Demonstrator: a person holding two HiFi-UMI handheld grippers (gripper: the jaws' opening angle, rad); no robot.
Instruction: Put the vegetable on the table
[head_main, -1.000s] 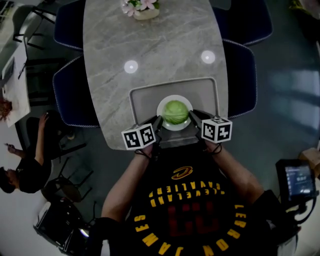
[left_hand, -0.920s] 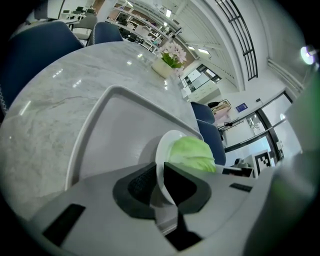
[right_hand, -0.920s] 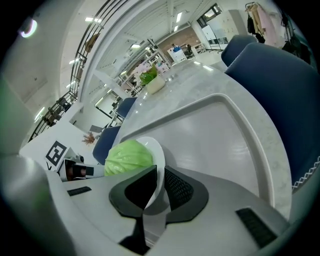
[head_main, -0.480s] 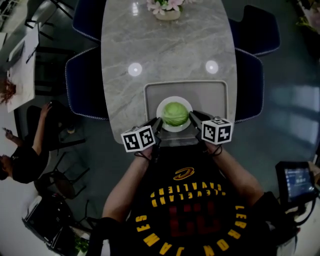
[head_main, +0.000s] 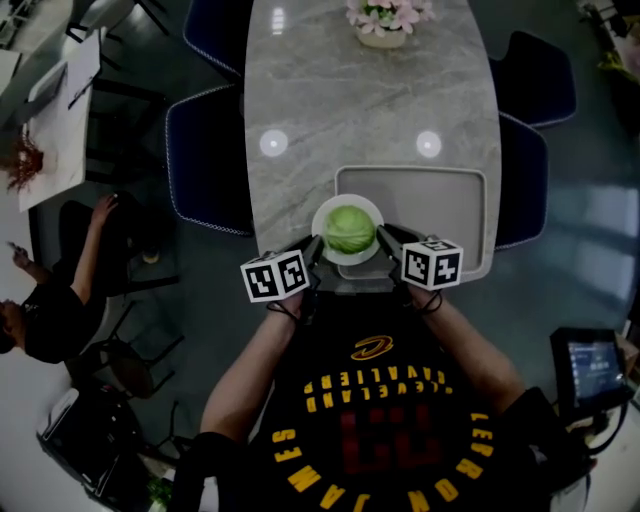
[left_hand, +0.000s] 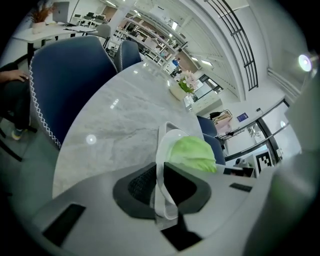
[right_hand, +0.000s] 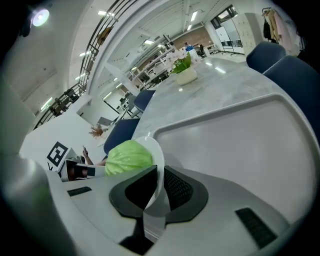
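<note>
Cabbage (head_main: 350, 229) on a white plate (head_main: 323, 212), which you hold by opposite rims: your left gripper (head_main: 315, 247) clamps the left rim, your right gripper (head_main: 384, 236) clamps the right. Plate overlaps the left edge of the grey tray (head_main: 440, 200) on the marble table (head_main: 340, 100), at your end; flowers (head_main: 385, 18) stand at the far end

The head view is dim and murky: the floor (head_main: 585, 120) around the marble table (head_main: 360, 100) sinks near to black, and two round glare spots (head_main: 273, 143) shine on the table top. Both gripper views are bright, lit by ceiling strip lights (right_hand: 194, 16) high above the table. They bend strongly like a fisheye, with black corners and a soft, unfocused foreground.
</note>
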